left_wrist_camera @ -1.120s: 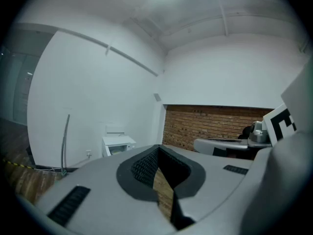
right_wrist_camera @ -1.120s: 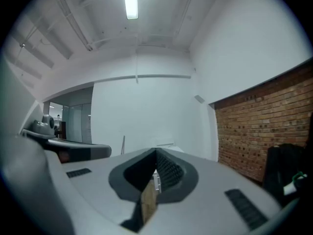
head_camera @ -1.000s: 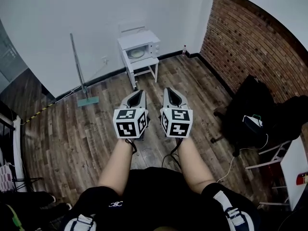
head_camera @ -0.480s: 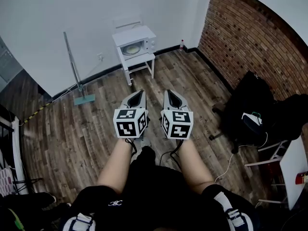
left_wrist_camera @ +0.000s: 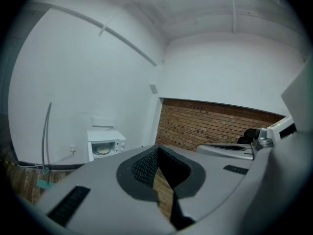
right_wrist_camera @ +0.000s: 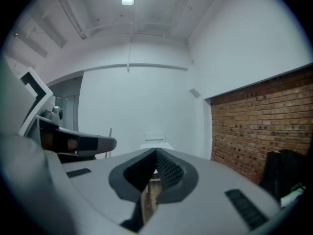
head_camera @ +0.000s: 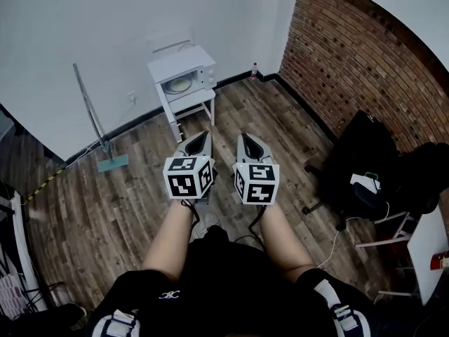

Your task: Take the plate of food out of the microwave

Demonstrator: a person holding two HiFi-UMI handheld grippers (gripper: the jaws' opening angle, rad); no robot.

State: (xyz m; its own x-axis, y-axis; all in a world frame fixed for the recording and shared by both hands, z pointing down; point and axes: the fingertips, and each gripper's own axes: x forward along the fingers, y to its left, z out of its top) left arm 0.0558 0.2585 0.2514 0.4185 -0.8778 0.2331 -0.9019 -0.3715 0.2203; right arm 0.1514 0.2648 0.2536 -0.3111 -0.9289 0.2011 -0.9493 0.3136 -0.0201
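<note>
A white microwave (head_camera: 184,74) stands on a small white table (head_camera: 193,105) against the far wall, several steps away. A pale plate (head_camera: 179,85) shows through its front window. In the left gripper view the microwave (left_wrist_camera: 104,146) is small at left, with the plate (left_wrist_camera: 102,150) inside. My left gripper (head_camera: 203,134) and right gripper (head_camera: 243,135) are held side by side in front of me, both pointing toward the microwave, both shut and empty. The right gripper view shows only the microwave's top (right_wrist_camera: 155,145) above the closed jaws.
A long-handled mop (head_camera: 91,118) leans on the wall left of the microwave. A small bottle (head_camera: 254,70) stands in the corner by the brick wall (head_camera: 351,55). A black chair with bags (head_camera: 365,167) and a white table (head_camera: 429,244) stand at right. Wood floor lies between.
The microwave and mop have shifted left and slightly down in the head view as the person turns and walks. Both grippers keep the same pose, still shut.
</note>
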